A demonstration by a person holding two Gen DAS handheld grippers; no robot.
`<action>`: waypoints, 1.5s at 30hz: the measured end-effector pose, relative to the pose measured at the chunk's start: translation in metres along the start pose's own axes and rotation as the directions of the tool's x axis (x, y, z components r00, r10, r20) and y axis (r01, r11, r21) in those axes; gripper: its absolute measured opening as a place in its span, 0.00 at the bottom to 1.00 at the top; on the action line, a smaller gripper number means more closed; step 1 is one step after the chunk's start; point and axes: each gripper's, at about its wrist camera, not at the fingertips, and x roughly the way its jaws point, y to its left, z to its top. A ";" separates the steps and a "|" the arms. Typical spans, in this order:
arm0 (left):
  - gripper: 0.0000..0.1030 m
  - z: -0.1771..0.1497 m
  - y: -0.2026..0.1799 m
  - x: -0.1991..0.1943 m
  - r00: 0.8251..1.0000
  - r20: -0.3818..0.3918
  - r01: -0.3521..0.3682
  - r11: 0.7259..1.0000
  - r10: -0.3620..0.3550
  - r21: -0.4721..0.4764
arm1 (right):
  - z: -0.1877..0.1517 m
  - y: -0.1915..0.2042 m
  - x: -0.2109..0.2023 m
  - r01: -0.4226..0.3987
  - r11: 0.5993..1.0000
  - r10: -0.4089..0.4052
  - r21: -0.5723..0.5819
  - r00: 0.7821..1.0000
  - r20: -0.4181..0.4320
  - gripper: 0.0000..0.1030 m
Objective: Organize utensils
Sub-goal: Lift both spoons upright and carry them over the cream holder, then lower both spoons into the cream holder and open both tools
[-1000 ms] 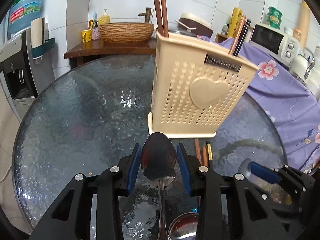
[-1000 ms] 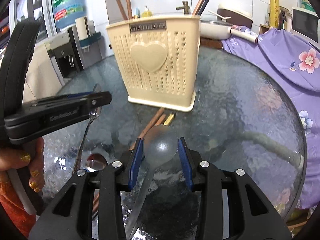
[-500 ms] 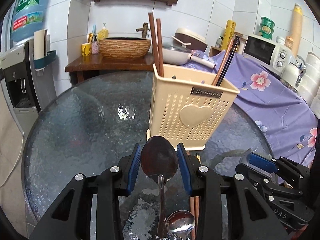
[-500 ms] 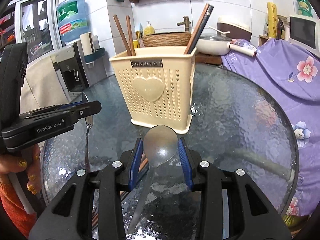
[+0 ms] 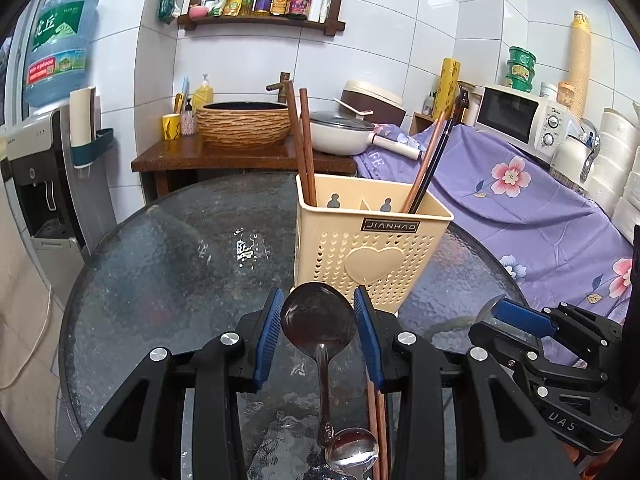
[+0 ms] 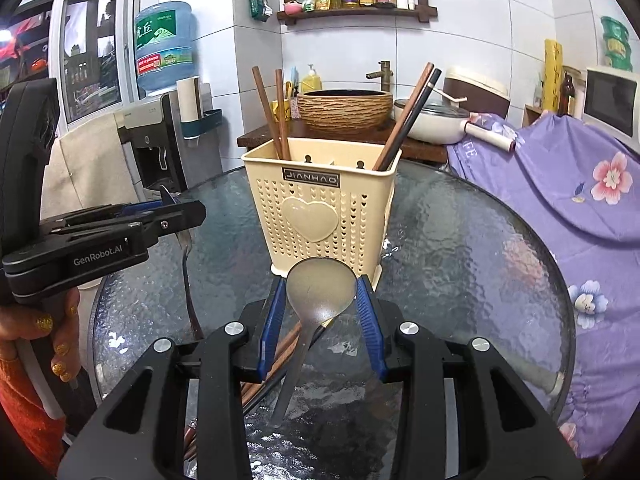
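Spoons (image 5: 319, 317) (image 6: 321, 292) gripped before caddy (image 5: 370, 246), table rim (image 5: 70, 320) far

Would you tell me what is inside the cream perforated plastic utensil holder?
The cream perforated plastic utensil holder holds two brown chopsticks left, a brown and black pair right. Its walls hide their lower ends.

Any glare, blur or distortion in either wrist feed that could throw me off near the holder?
Left wrist view: white glare patch on the glass table left of the utensil holder; fisheye bends wall tiles and darkens the corners; the spoon in the left hand-held gripper is sharp. Right wrist view: same bending; the spoon in the right hand-held gripper looks matte, no blur.
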 end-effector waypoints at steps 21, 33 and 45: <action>0.35 0.044 0.001 -0.019 0.995 0.070 0.070 0.997 -0.071 0.022 | 0.051 -0.009 -0.018 -0.049 0.998 0.052 -0.035 0.995 0.086 0.36; 0.35 0.155 -0.007 -0.019 0.973 0.223 0.062 0.998 -0.056 -0.020 | 0.175 -0.024 -0.035 0.034 0.998 -0.020 -0.045 0.959 0.283 0.36; 0.35 0.144 -0.013 0.036 0.980 0.200 -0.022 0.999 0.027 -0.029 | 0.166 -0.040 0.035 0.130 0.992 -0.126 -0.001 0.962 0.241 0.36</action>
